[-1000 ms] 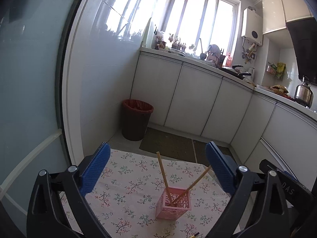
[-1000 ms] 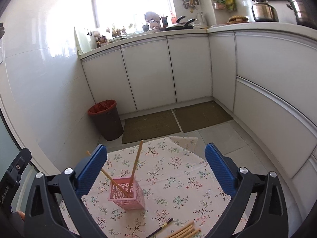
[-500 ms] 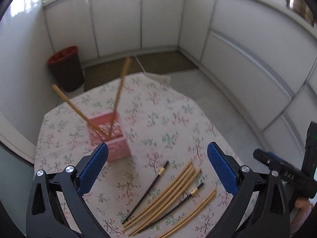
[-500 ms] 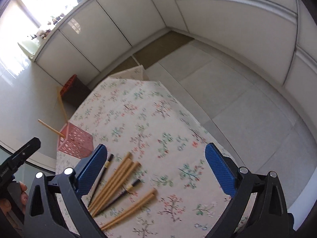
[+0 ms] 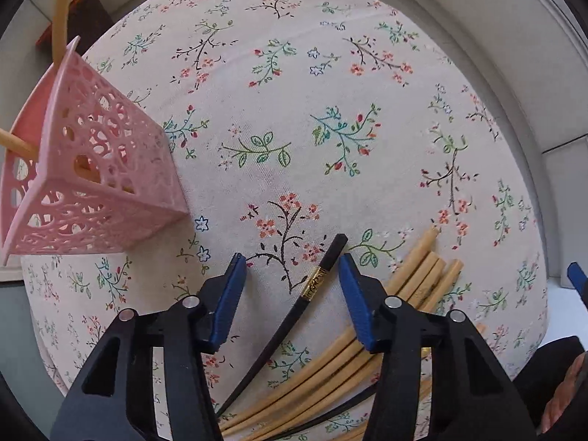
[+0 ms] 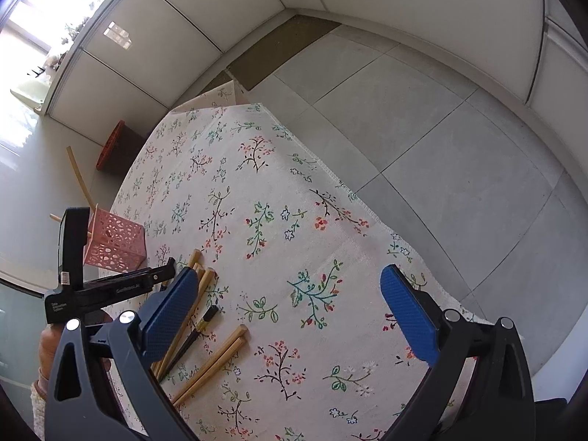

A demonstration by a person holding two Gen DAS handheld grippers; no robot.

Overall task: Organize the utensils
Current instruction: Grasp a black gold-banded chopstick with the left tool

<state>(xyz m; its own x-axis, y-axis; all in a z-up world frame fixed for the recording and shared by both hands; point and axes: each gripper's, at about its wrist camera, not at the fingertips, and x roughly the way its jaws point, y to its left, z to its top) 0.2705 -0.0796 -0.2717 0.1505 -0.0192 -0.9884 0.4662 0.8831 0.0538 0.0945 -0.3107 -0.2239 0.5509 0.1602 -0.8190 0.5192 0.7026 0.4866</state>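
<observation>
- A second ago both cameras looked across the kitchen; now both look down at the floral-clothed surface (image 5: 330, 92), and we hold the left tongs (image 5: 290, 275) low over the loose utensils.
- The left tongs have just been closing and now stand about half open, with the black chopstick (image 5: 319, 275) between the blue pads (image 5: 229, 294). Neither pad touches it yet, so nothing is gripped.
- That black chopstick, with its gold band, lies slanted at lower centre of the left view, just beside the bundle of bamboo chopsticks (image 5: 422, 275) at lower right.
- The pink basket (image 5: 103, 169) sits at the left edge of that view, already holding two bamboo sticks. The loose pieces lie near it but apart.
- The right tongs (image 6: 294, 305) gape wide and empty above the cloth, their left pad over the bamboo pile at lower left of the right view.
- We judge the pick of the black chopstick to be in hand. Most utensils still lie loose, so the sorting is early.
- The near bamboo sticks could be nudged as the pads close.
</observation>
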